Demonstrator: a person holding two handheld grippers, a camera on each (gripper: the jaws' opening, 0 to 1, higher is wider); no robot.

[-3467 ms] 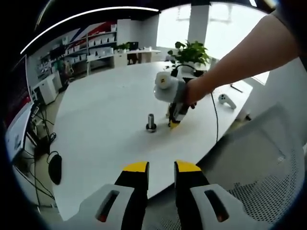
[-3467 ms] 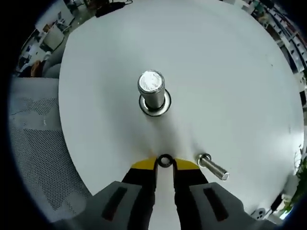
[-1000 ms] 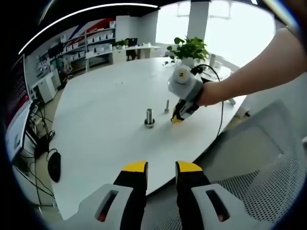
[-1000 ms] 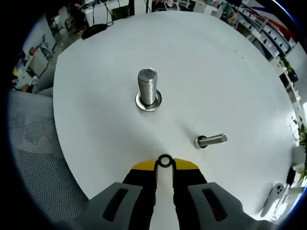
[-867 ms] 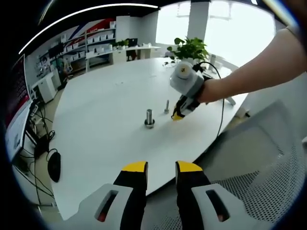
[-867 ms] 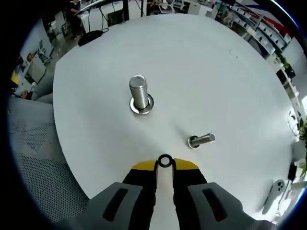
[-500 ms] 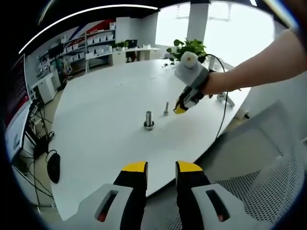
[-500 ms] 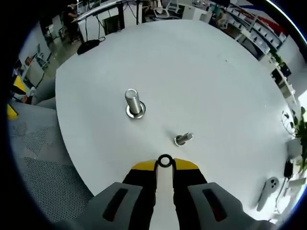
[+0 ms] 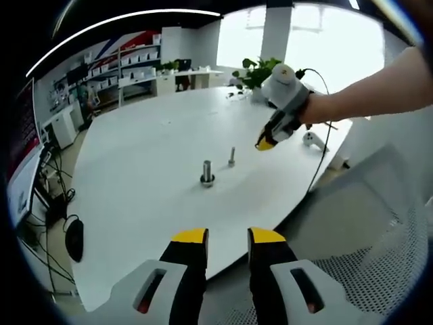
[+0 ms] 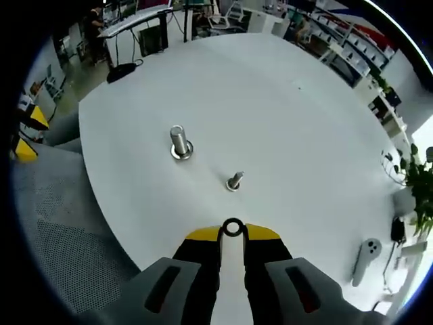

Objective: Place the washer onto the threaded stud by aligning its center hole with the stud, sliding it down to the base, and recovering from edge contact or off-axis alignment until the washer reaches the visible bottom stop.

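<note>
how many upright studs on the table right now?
2. A thick stud with a base washer, and a thin stud nearer the right gripper, which grips the washer. None seem hidden.

Two grippers are showing: the left gripper and the right gripper. One washer is sitting between the right one's fingers. Two studs are standing on one white surface: a thick stud and a thin stud. One controller is lying there.

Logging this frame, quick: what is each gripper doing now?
Left gripper: jaws slightly apart, holding nothing.
Right gripper: shut on the washer.
</note>
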